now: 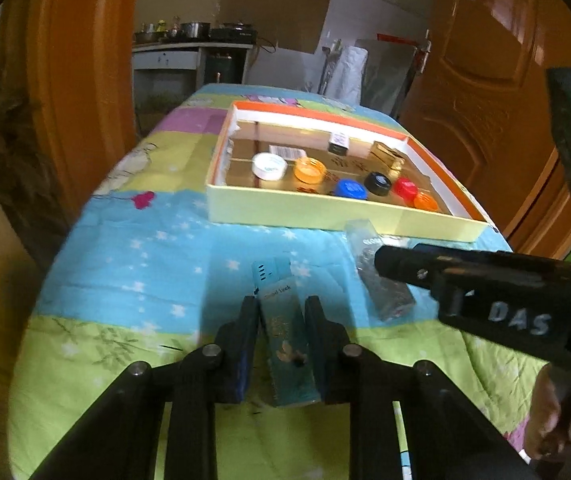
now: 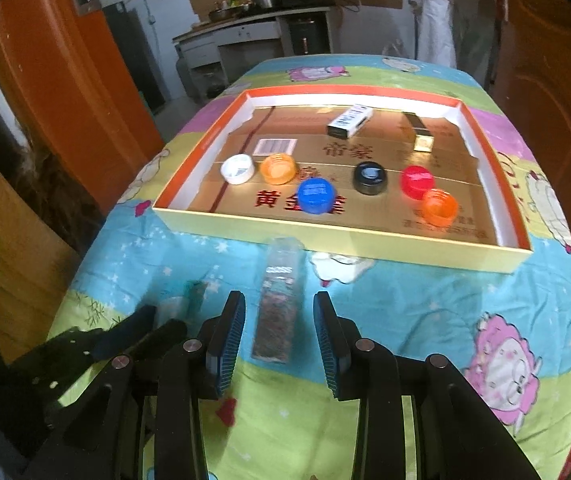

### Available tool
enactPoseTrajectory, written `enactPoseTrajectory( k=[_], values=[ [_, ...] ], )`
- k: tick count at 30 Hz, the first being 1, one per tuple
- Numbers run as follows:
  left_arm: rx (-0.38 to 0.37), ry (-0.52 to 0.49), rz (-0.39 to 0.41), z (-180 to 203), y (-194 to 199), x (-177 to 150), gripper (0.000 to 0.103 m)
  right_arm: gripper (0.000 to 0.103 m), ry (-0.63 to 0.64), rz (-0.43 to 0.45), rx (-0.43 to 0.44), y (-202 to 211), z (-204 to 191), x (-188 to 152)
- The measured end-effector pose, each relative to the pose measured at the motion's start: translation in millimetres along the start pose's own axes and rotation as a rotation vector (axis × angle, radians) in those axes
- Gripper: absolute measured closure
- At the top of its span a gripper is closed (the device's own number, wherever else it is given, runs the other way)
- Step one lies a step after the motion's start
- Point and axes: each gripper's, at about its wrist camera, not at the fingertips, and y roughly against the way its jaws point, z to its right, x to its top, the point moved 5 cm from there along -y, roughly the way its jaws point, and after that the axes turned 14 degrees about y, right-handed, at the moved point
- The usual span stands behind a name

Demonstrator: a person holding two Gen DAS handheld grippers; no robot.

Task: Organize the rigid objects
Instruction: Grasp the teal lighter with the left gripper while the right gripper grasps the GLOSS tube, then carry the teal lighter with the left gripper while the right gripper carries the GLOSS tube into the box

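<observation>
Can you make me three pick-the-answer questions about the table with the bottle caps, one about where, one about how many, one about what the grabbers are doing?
1. Where does the clear box marked GLOSS lie?
A. inside the tray
B. on the blanket in front of the tray
C. on the stove

2. How many orange caps are in the tray?
A. two
B. five
C. none

3. What is the left gripper doing?
A. hanging wide open over a cap
B. resting inside the tray
C. jaws shut on the teal box

Answers: 1 B, it lies outside the near wall, between the right gripper's open jaws. 2 A, one beside the white cap, one beside the red cap. 3 C, both pads press on its sides.
</observation>
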Motion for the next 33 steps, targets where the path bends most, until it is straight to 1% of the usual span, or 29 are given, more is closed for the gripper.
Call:
enactPoseTrajectory(
  k=[4, 5, 6, 7, 8, 12, 19, 33],
  values=[
    [0.015, 0.013, 0.016, -12, 5, 7, 0.079, 0.067, 0.023, -0.024, -0.046, -16, -8, 2],
    [0.017, 0.016, 0.018, -14, 5, 8, 0.079, 0.069, 0.027, -0.031, -0.056, -18, -9, 2],
    [0.018, 0.018, 0.020, -16, 6, 10, 0.079, 0.073, 0.033, -0.039, -0.066, -22, -10, 2],
    [0.019, 0.020, 0.021, -18, 6, 10, 0.079, 0.080, 0.040, -0.047, -0.084, -24, -11, 1],
    [0.020, 0.020, 0.021, -19, 6, 12, 0.079, 0.082, 0.052, -0.050, -0.115, -26, -12, 1],
    [0.022, 0.017, 0.023, -20, 7, 13, 0.079, 0.083, 0.062, -0.046, -0.133, -26, -13, 0],
    [0.017, 0.007, 0.021, -18, 7, 12, 0.079, 0.083, 0.054, -0.033, -0.127, -20, -14, -2],
    [0.001, -0.027, 0.040, -2, 16, 15, 0.080, 0.083, 0.005, 0.030, -0.112, 13, -6, -9]
  ],
)
